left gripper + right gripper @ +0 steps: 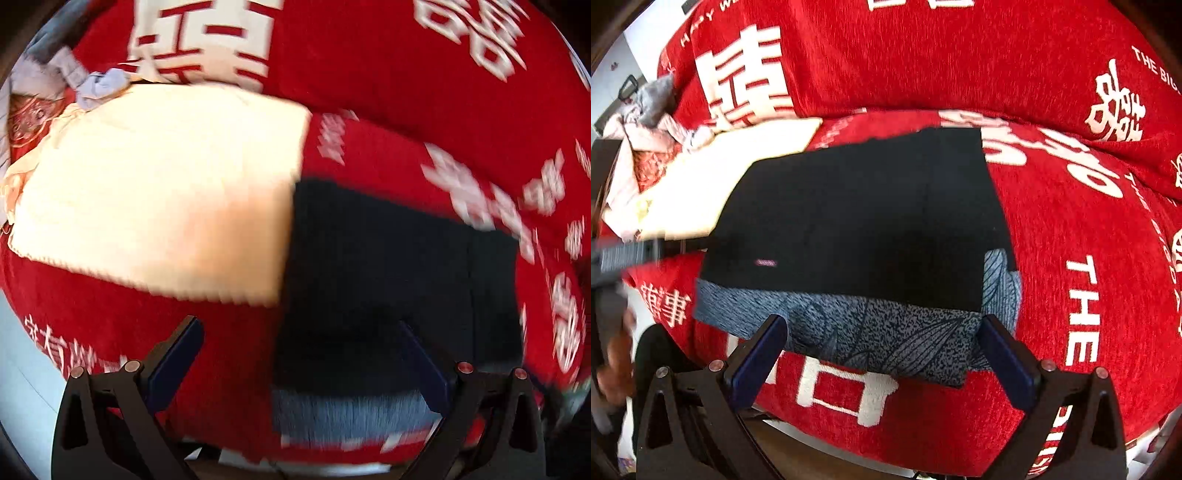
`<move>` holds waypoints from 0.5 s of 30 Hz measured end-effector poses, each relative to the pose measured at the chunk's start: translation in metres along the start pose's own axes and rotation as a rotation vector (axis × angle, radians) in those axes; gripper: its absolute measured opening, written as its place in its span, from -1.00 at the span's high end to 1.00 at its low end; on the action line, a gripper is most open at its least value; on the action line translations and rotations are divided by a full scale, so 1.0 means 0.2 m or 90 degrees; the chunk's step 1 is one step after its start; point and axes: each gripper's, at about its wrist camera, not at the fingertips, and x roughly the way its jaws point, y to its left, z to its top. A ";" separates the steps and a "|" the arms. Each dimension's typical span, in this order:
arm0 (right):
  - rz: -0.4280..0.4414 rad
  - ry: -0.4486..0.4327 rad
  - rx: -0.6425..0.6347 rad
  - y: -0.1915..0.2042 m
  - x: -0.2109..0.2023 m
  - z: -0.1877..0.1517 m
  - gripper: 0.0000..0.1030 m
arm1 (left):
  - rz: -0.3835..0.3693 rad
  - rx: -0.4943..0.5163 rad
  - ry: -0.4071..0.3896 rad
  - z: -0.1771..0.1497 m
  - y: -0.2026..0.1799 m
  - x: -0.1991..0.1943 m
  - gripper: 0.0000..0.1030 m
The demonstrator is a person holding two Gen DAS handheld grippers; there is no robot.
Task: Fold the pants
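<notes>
Folded black pants [860, 218] lie flat, long axis across the red sofa cover [1071, 258]

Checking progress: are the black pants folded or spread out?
Folded: the black pants form a compact rectangle on a grey patterned garment.

On my red cover [1071, 229] I can read white print: "THE" beside large Chinese double-happiness signs, and "THE BIG" higher up.

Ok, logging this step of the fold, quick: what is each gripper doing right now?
Left gripper: open, holding nothing, above the black pants.
Right gripper: open, holding nothing, jaws spread over the grey patterned garment.
</notes>
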 end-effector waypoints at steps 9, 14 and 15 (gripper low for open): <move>-0.033 -0.024 -0.030 0.06 -0.09 -0.07 -1.00 | 0.075 -0.018 0.052 0.16 0.04 0.26 -1.00; -0.054 -0.044 -0.040 0.06 -0.16 -0.13 -1.00 | -0.010 0.033 0.010 -0.08 -0.05 0.02 -1.00; -0.062 -0.045 -0.043 0.06 -0.17 -0.13 -1.00 | -0.013 0.058 0.003 -0.14 -0.09 0.00 -1.00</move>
